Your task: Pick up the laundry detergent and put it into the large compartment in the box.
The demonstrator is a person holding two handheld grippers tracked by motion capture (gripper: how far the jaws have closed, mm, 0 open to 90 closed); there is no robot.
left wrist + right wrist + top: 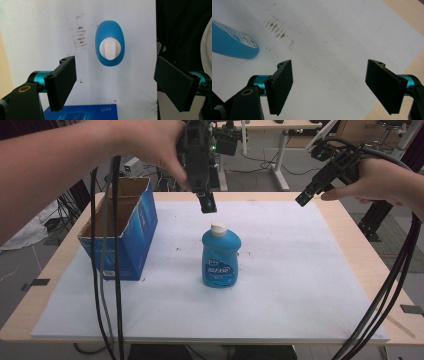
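The blue bottle [221,256] stands upright near the middle of the table [320,285], well clear of the open box [122,227] by the left edge. The left tool [207,202] hovers above its white cap [218,228], released; the right tool [305,198] waits near the far right corner, released too. Lower the left tool straight down, keep the bottle centred, then clench gently around its neck.

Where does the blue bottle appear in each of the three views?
High view: blue bottle stands upright at the middle of the white mat.
Left gripper view: seen from above, upper centre.
Right gripper view: its base at the left edge.
Shared landmark: the brown smudges beside it.
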